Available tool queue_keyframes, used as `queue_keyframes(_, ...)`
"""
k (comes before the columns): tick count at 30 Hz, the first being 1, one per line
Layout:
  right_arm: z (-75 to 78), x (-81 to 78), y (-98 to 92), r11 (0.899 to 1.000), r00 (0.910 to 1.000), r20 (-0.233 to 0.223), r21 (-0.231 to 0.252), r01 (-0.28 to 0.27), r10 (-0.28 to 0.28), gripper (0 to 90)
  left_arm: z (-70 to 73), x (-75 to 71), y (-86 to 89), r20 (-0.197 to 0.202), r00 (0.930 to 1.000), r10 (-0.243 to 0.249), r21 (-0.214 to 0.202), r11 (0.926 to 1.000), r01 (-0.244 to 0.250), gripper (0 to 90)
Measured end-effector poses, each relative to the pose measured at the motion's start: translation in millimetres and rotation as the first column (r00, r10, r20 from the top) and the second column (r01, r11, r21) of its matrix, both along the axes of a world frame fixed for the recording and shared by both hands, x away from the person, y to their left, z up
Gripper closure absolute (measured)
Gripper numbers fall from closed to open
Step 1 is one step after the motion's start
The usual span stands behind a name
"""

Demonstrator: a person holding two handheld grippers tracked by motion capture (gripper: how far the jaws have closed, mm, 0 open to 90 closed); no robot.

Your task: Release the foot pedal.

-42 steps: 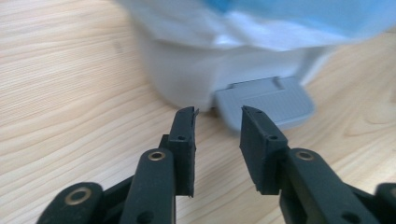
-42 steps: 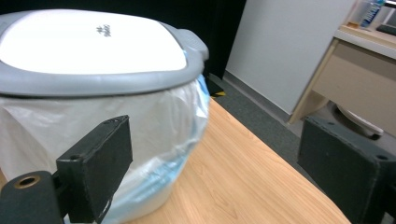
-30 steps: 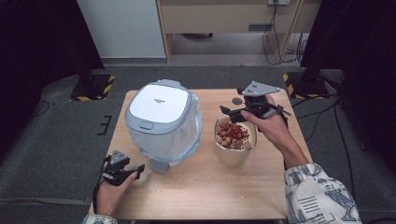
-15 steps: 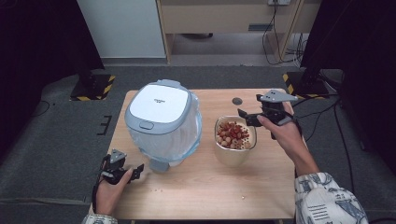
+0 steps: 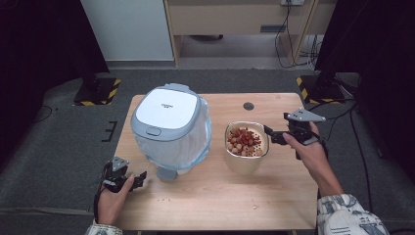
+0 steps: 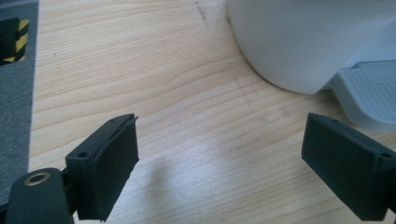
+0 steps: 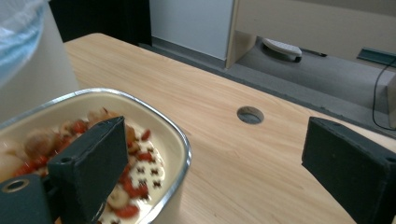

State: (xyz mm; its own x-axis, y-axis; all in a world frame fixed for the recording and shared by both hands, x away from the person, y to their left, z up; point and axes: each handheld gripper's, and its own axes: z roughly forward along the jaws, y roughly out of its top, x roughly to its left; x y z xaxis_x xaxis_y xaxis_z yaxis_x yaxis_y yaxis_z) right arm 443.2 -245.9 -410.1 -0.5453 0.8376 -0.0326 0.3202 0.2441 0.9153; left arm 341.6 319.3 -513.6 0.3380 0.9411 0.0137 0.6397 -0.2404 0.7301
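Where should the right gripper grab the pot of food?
Probably on the pot's right-hand rim, coming in from the right where the right gripper is. The thin upright wall fits between open jaws, one inside, one outside; the body looks too wide.

The high view looks down on the whole tabletop (image 5: pixel 215 196); both gripper views skim it closely — left toward the rice cooker (image 6: pixel 299 42), right toward the food bowl (image 7: pixel 140 140).

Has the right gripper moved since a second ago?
Yes. The right gripper has shifted from above the bowl to its right side, nearer the table's right edge, jaws open at the rim.
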Motion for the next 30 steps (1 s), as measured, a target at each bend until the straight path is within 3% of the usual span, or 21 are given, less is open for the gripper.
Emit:
queue_keyframes(13,-39.7,-14.5,-32.3,0.997,0.9950,-0.065,-0.008,0.075,-0.075,7.6,-7.6,1.7,7.8,-0.020,0.9997,0.014,0.022,0.9997,-0.014,10.3)
queue_keyframes(18,-61.0,-21.6,-38.9,0.991,0.9843,-0.117,-0.026,0.130,-0.132,8.0,-10.6,3.0,7.6,-0.037,0.9993,0.011,0.036,0.9993,-0.010,10.4)
queue_keyframes(19,-71.0,-23.8,-42.4,0.985,0.9739,-0.147,-0.026,0.171,-0.172,8.2,-12.1,3.8,7.1,-0.049,0.9988,0.003,0.040,0.9992,-0.001,10.4)
queue_keyframes(20,-71.0,-23.8,-42.4,0.985,0.9739,-0.147,-0.026,0.171,-0.172,8.2,-12.1,3.8,7.1,-0.049,0.9988,0.003,0.040,0.9992,-0.001,10.4)
queue_keyframes(21,-80.4,-24.8,-46.1,0.978,0.9618,-0.179,-0.040,0.203,-0.207,8.6,-13.2,4.5,6.5,-0.050,0.9987,0.003,0.041,0.9991,-0.001,10.3)
queue_keyframes(22,-80.4,-24.8,-46.1,0.978,0.9618,-0.179,-0.040,0.203,-0.207,8.6,-13.6,4.9,6.3,-0.053,0.9986,0.000,0.041,0.9992,0.002,10.3)
queue_keyframes(23,-90.3,-25.8,-49.0,0.972,0.9487,-0.212,-0.047,0.230,-0.234,8.9,-14.4,5.4,5.9,-0.056,0.9984,-0.002,0.042,0.9991,0.004,10.2)
queue_keyframes(24,-90.3,-25.8,-49.0,0.972,0.9487,-0.212,-0.047,0.230,-0.234,8.9,-14.8,5.8,5.7,-0.058,0.9983,-0.003,0.043,0.9990,0.005,10.2)
queue_keyframes(25,-99.7,-26.3,-50.1,0.967,0.9360,-0.241,-0.068,0.248,-0.257,8.9,-15.6,6.3,5.5,-0.060,0.9982,-0.004,0.044,0.9990,0.007,10.1)
queue_keyframes(26,-99.7,-26.3,-50.1,0.967,0.9360,-0.241,-0.068,0.248,-0.257,8.9,-16.2,6.6,5.5,-0.059,0.9982,-0.008,0.041,0.9991,0.011,10.1)
queue_keyframes(27,-108.0,-26.8,-50.6,0.962,0.9250,-0.263,-0.079,0.263,-0.274,8.8,-16.7,6.7,5.7,-0.057,0.9983,-0.010,0.036,0.9993,0.012,9.6)
queue_keyframes(30,-114.3,-27.0,-50.4,0.959,0.9177,-0.280,-0.093,0.267,-0.282,8.7,-17.9,7.0,6.7,-0.055,0.9984,-0.013,0.026,0.9996,0.014,8.7)
